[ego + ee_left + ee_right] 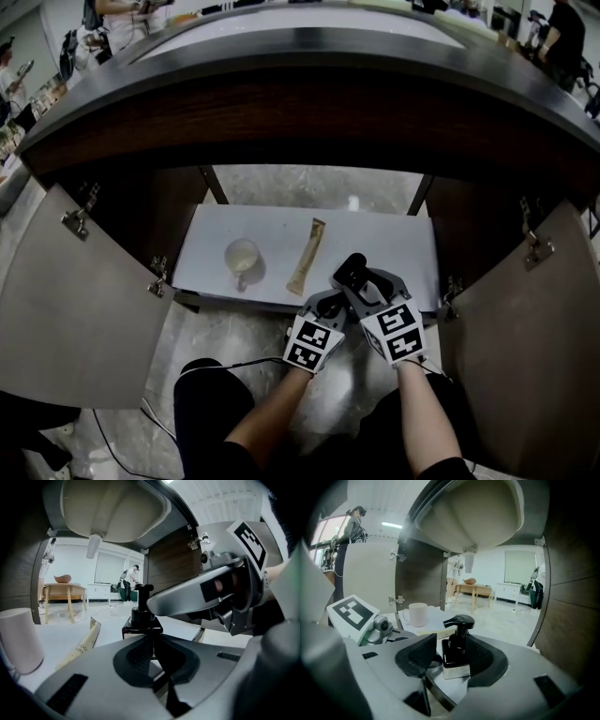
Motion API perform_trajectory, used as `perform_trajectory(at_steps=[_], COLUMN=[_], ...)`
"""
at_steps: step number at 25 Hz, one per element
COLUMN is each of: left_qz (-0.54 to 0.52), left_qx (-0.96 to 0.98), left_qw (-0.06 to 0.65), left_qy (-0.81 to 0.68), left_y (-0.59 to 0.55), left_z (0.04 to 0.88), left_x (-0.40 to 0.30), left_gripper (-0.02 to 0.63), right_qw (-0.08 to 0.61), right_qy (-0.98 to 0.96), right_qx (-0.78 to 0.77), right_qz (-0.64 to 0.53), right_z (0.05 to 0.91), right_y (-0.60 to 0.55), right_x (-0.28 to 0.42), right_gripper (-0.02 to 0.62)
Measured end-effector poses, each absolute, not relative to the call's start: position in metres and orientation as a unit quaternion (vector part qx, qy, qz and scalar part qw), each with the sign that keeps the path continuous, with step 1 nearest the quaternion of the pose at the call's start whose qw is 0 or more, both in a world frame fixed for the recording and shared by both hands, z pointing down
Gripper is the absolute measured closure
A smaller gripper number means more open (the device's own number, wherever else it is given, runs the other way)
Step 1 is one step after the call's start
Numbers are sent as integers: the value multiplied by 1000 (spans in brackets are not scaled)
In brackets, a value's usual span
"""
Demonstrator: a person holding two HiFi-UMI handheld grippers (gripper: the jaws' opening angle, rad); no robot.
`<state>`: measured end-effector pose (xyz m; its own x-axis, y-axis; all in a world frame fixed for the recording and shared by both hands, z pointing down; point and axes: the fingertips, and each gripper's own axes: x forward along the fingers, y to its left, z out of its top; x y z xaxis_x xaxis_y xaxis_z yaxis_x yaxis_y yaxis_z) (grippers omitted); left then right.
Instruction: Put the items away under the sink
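Observation:
A black pump bottle [457,651] stands upright at the front right of the white cabinet shelf [394,244]. My right gripper [452,660] is shut on the pump bottle [350,271], one pad against each side. My left gripper [154,656] is shut with nothing in it and sits close to the left of the right gripper [361,281], at the shelf's front edge. A pale cup [242,256] stands further left on the shelf. A long tan sachet [307,255] lies between the cup and the bottle.
Both cabinet doors stand swung open, the left door [75,300] and the right door [534,319]. The sink basin [473,508] with its drain pipe hangs low over the shelf. Dark wood side walls [572,616] close the cabinet in.

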<state>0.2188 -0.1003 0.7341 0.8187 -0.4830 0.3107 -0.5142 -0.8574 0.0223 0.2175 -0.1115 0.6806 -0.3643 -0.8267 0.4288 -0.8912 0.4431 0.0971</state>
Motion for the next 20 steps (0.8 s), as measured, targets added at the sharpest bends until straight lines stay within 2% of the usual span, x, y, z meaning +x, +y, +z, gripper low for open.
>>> perform_trajectory(at_steps=[4, 8, 11, 20], left_qz=[138, 119, 102, 67], left_qx=[954, 956, 957, 954], left_qw=[57, 65, 67, 51], left_qy=[-259, -260, -262, -287], left_y=[-101, -98, -95, -97], left_z=[733, 726, 719, 691], left_x=[220, 217, 213, 178], left_gripper=[595, 595, 595, 595], right_qw=[220, 213, 213, 188], right_qy=[-839, -847, -850, -877], right_qx=[494, 485, 480, 442], right_qz=[64, 41, 33, 21], right_z=[680, 672, 670, 660], right_y=[-102, -98, -94, -90], right_x=[205, 198, 193, 165], right_gripper=[405, 489, 526, 545])
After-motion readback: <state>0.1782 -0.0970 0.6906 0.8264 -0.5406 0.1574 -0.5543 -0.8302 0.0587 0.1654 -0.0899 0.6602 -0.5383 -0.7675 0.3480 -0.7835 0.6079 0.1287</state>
